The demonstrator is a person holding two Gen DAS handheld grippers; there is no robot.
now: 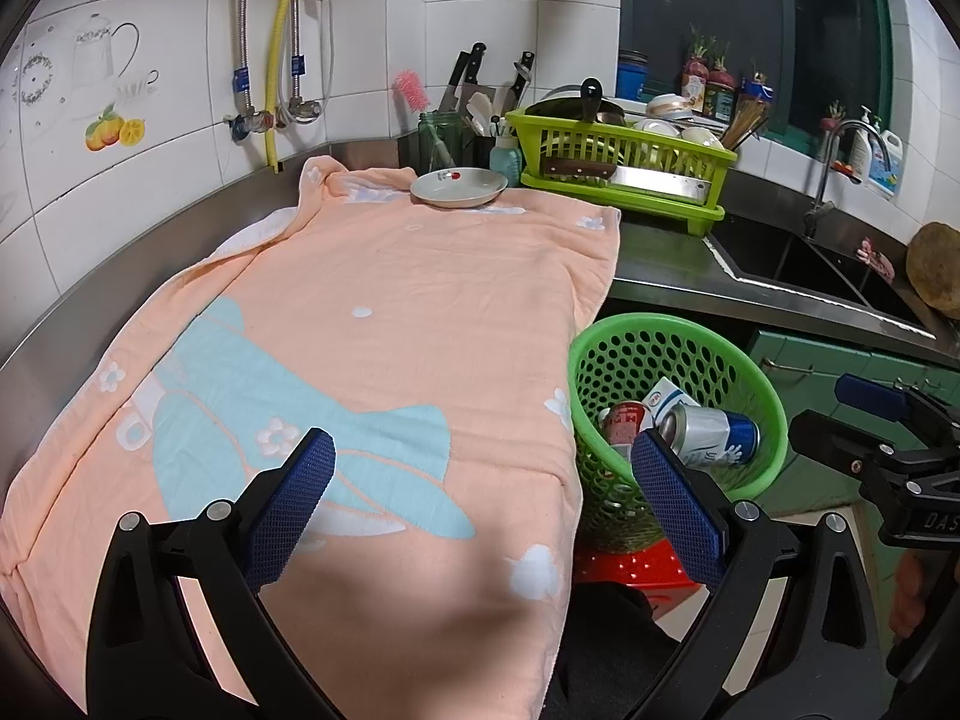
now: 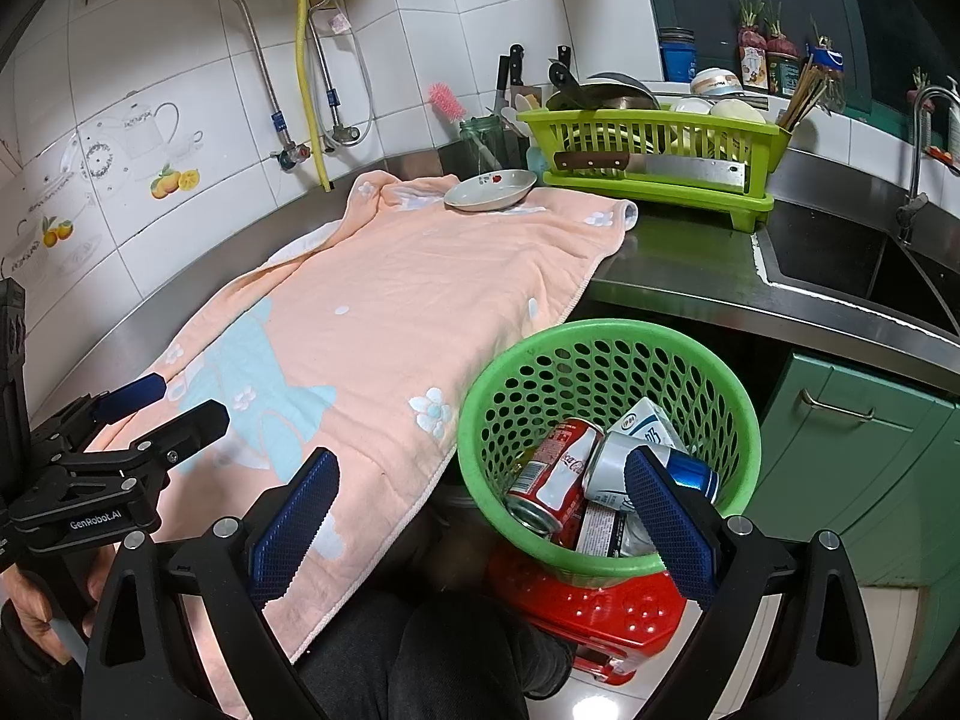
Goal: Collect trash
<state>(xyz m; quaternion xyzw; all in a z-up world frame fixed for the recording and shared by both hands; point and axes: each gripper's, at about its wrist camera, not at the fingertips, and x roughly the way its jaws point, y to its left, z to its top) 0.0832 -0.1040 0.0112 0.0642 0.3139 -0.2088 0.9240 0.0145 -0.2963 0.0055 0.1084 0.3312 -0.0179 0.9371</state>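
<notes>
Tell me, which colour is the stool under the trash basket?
Red. The stool under the green basket shows best in the right wrist view.

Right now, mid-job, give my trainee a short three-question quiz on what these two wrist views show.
1. True or false: the green basket stands on the counter top.
2. Which lies inside the basket? A) red can B) plate C) cleaver
3. Fill in: both grippers' fingers are ____ and hold nothing.

Key:
1. False; it sits on a red stool beside the counter.
2. A; the plate rests on the peach towel, the cleaver on the dish rack.
3. Open: left gripper, right gripper.
</notes>
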